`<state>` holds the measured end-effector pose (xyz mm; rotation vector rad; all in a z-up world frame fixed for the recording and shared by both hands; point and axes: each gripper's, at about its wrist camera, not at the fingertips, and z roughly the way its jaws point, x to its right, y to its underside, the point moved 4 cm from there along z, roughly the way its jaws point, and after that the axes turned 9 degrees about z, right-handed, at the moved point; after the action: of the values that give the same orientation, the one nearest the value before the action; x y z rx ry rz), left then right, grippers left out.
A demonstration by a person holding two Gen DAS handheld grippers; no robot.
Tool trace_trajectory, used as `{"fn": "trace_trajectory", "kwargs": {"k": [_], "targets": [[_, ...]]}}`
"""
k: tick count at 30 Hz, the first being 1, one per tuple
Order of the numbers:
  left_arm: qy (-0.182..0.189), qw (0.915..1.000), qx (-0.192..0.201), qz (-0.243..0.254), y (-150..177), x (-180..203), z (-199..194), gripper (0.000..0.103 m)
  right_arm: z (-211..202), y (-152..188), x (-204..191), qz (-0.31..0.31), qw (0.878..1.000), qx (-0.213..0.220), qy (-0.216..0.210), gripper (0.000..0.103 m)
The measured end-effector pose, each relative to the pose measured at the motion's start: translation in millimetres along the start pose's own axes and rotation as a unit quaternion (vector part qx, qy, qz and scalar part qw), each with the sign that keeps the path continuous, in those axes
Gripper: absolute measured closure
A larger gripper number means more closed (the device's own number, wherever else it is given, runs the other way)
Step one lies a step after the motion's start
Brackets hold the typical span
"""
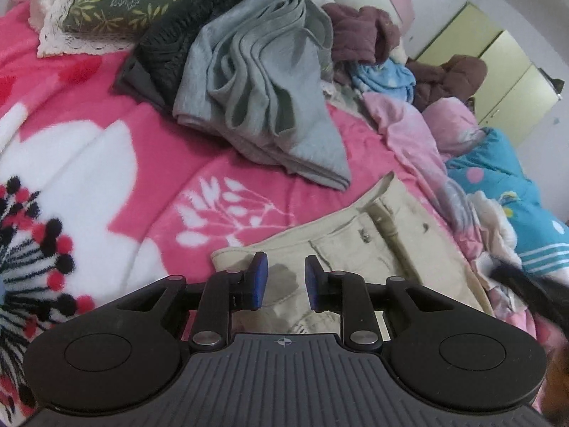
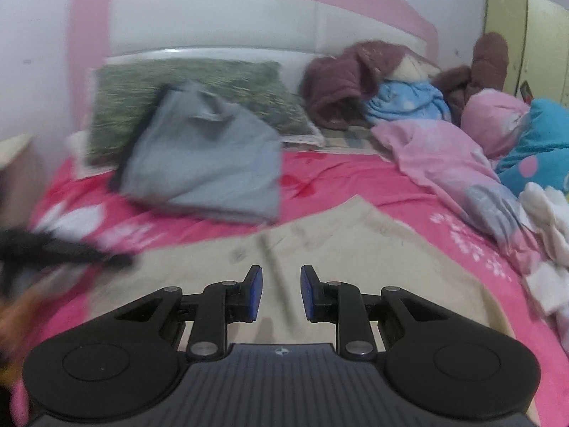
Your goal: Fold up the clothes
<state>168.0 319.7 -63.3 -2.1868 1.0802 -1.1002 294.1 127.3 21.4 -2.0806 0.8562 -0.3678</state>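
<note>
Pink floral blanket [image 1: 149, 114] covers bed; beige trousers [image 1: 355, 235] flat; both hand-held grippers narrowly parted, empty.

Trousers [image 1: 355, 245] on blanket [image 1: 106, 163], folded top [image 1: 263, 85] behind, pillow [image 1: 117, 3] beyond

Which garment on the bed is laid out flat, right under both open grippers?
The beige trousers, spread flat beneath the left hand-held gripper and right one. The grey top and the rest are bunched farther back.
</note>
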Motion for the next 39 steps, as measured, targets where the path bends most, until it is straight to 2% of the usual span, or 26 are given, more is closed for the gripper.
{"fn": "trace_trajectory", "kwargs": {"k": [3, 5, 10, 12, 15, 20, 23, 25, 28, 29, 34, 36, 39], "targets": [[-0.008, 1.0, -0.003, 0.004, 0, -1, 1, 0.08, 75, -12, 10, 0.02, 0.999, -0.039, 0.008, 0.081], [-0.012, 0.9999, -0.003, 0.009, 0, 1, 2, 0.08, 107, -11, 12, 0.024, 0.998, -0.054, 0.009, 0.089], [-0.022, 0.9994, -0.002, 0.026, 1, 5, 5, 0.08, 145, -3, 11, 0.071, 0.996, -0.058, -0.02, 0.101], [-0.021, 0.9995, -0.001, 0.024, 1, 4, 4, 0.08, 161, -1, 11, 0.09, 0.994, -0.06, -0.031, 0.102], [-0.019, 0.9996, -0.001, 0.021, 2, 3, 4, 0.08, 153, -7, 16, 0.106, 0.992, -0.052, -0.038, 0.102], [-0.014, 0.9998, -0.002, 0.015, 1, 0, 4, 0.08, 110, -18, 41, 0.131, 0.991, -0.02, -0.028, 0.102], [-0.012, 0.9998, -0.002, 0.013, 1, 0, 4, 0.08, 98, -14, 36, 0.101, 0.994, -0.03, -0.035, 0.1], [-0.012, 0.9998, -0.003, 0.013, 1, -1, 4, 0.08, 88, -8, 21, 0.053, 0.997, -0.028, -0.047, 0.098], [-0.013, 0.9998, -0.003, 0.017, 1, 0, 4, 0.08, 81, 4, -8, -0.032, 0.998, -0.025, -0.055, 0.082], [-0.014, 0.9997, -0.002, 0.018, 1, 0, 4, 0.08, 83, 6, -15, -0.054, 0.997, -0.027, -0.051, 0.081], [-0.016, 0.9997, -0.002, 0.019, 1, 1, 4, 0.08, 106, 12, -28, -0.108, 0.993, -0.049, -0.014, 0.081], [-0.015, 0.9997, -0.002, 0.019, 1, 1, 5, 0.08, 113, 16, -27, -0.116, 0.991, -0.059, -0.008, 0.081], [-0.014, 0.9997, -0.003, 0.02, 1, 0, 5, 0.08, 115, 17, -25, -0.112, 0.992, -0.052, -0.002, 0.084]]}}
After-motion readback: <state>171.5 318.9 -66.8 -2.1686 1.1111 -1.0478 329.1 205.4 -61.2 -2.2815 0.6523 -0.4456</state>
